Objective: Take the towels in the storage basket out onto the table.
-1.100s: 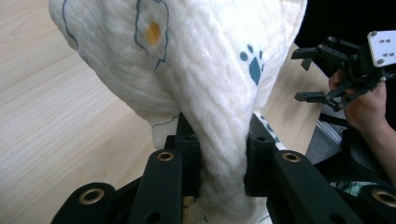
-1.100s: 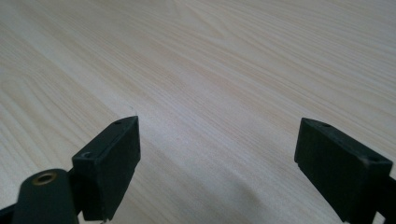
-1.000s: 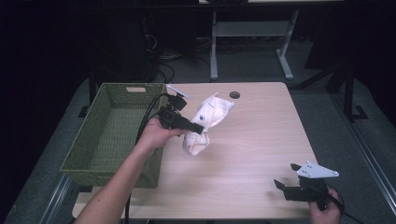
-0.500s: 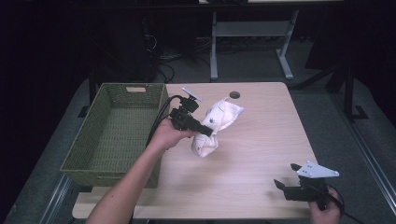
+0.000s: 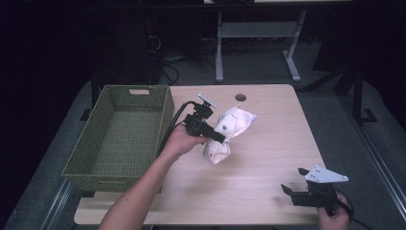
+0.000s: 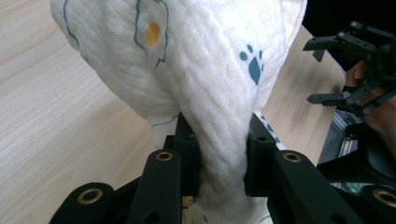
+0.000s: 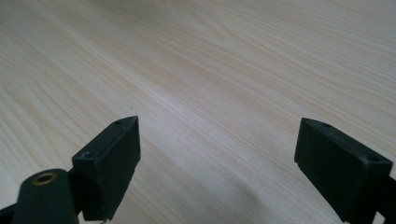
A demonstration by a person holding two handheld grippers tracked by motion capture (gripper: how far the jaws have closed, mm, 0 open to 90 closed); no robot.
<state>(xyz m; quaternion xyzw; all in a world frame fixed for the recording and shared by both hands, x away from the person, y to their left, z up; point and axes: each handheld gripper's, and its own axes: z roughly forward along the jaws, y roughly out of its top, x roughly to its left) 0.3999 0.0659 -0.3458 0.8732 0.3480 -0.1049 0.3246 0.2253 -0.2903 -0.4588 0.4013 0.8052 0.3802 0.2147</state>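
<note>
From the high view, one white cloth hangs bunched above the middle of the light wooden tabletop, pinched at its waist by the left hand-held gripper; its lower fold appears to reach the wood, though contact cannot be judged. One green woven basket stands at the left edge of the tabletop, just beside the person's left hand. The right hand-held gripper rests low at the near right corner, well apart from the cloth, one grey three-cornered plate on top.

In the left gripper view, the two black jaws press on a twisted neck of the cloth, which is printed with one teal paw mark and one orange dot. The other hand-held gripper shows far off at the right.

In the right gripper view, the right hand-held gripper has its two jaws spread wide over bare tabletop, holding nothing.
</note>
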